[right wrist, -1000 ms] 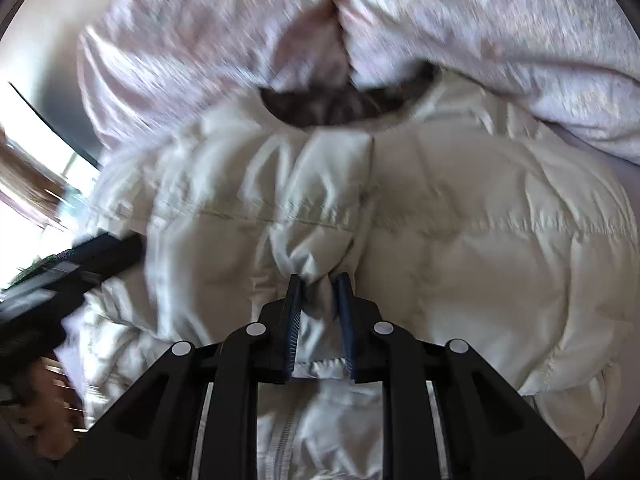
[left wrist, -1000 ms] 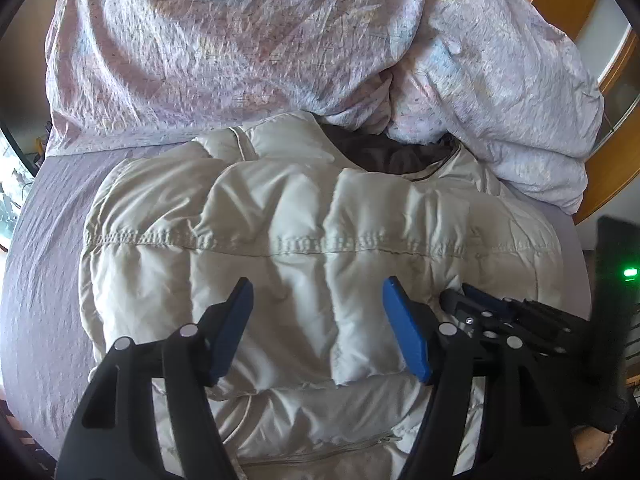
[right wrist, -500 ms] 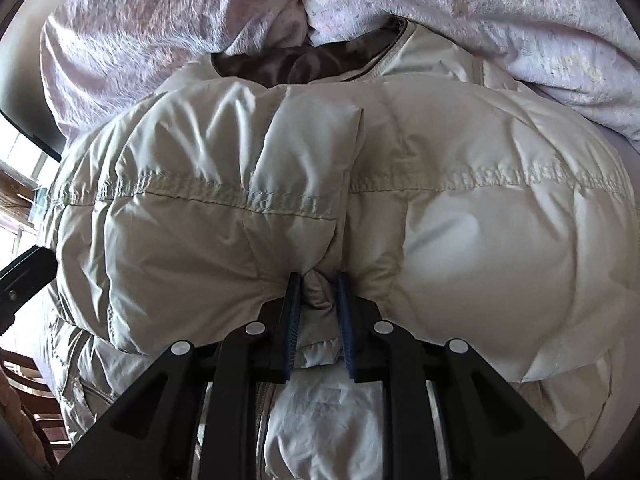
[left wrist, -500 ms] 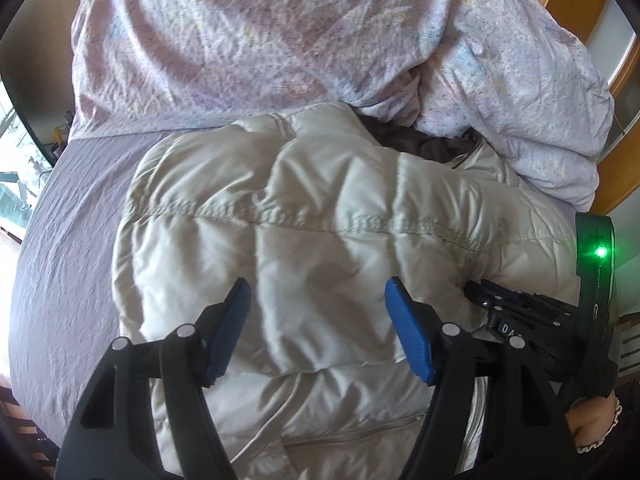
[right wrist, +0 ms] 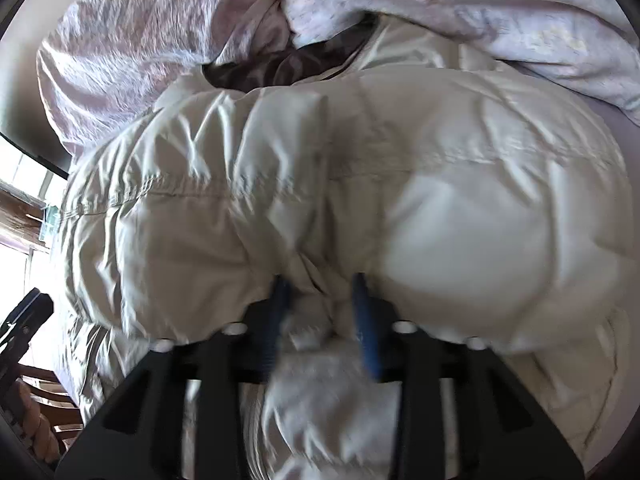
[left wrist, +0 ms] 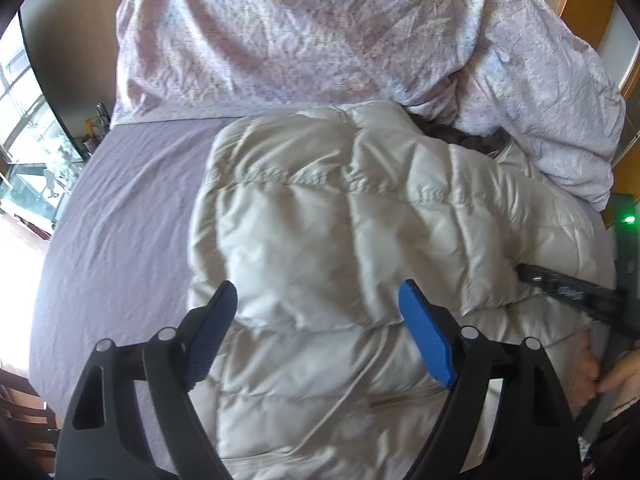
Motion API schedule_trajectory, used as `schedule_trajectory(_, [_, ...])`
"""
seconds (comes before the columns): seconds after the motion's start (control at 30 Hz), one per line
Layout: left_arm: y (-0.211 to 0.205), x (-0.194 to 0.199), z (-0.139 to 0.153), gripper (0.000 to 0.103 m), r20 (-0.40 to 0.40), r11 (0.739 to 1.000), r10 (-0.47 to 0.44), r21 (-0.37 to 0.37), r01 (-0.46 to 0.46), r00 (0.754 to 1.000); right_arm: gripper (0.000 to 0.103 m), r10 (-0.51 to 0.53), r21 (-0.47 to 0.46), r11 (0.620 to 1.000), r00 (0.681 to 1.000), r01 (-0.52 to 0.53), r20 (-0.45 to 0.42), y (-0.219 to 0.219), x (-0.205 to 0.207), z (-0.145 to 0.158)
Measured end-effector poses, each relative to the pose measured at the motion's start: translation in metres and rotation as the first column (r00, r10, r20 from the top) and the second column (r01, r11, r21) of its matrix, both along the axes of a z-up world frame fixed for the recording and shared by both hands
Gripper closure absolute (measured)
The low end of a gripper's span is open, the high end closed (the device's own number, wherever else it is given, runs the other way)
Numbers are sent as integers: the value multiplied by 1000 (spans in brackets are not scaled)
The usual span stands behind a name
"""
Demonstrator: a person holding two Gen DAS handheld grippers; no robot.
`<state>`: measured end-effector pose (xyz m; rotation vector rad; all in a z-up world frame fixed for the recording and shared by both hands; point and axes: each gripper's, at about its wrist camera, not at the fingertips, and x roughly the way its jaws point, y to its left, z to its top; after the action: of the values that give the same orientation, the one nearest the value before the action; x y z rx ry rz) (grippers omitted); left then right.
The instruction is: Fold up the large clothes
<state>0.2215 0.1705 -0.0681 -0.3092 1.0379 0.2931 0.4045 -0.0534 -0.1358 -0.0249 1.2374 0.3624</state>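
A cream puffer jacket [left wrist: 360,240] lies folded on the purple bed sheet [left wrist: 120,220], its dark lining showing at the collar [right wrist: 288,68]. My left gripper [left wrist: 320,312] is open and empty, hovering just above the jacket's near fold. My right gripper [right wrist: 320,292] has its blue fingers around a bunch of the jacket's fabric [right wrist: 360,180] at the fold's edge; its jaws stand a little apart and the view is blurred. The right gripper also shows in the left wrist view [left wrist: 568,288], at the jacket's right side.
A crumpled pink-lilac duvet [left wrist: 320,32] is heaped behind the jacket. A wooden headboard [left wrist: 580,4] stands at the far right. A window [left wrist: 28,160] is on the left and a wooden chair [right wrist: 40,420] stands by the bed's edge.
The right gripper's jaws have spread wider around the fabric bunch. The left view has shifted so the jacket sits further right, with more bare sheet on the left.
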Motion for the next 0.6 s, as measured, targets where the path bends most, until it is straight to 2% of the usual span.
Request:
schedule_trajectory(0.03, [1, -3, -1, 18, -2, 1000, 2, 6, -2, 1000, 43, -2, 5, 1000, 1000, 2, 12, -9, -5, 6])
schedule_trajectory(0.13, [5, -16, -4, 17, -16, 1000, 8, 20, -8, 1000, 42, -10, 9, 1000, 999, 10, 33, -30, -18, 18])
schedule_trajectory(0.27, [15, -43, -13, 16, -34, 1000, 20, -8, -21, 999, 41, -59, 51, 997, 998, 58, 6, -89, -33, 31])
schedule_trajectory(0.47, [36, -93, -32, 16, -66, 995, 41, -91, -47, 997, 35, -157, 75, 984, 985, 162, -66, -189, -61, 36])
schedule_trajectory(0.6, [41, -116, -44, 16, -91, 991, 45, -120, -56, 995, 33, -226, 88, 967, 962, 241, -155, -249, -76, 25])
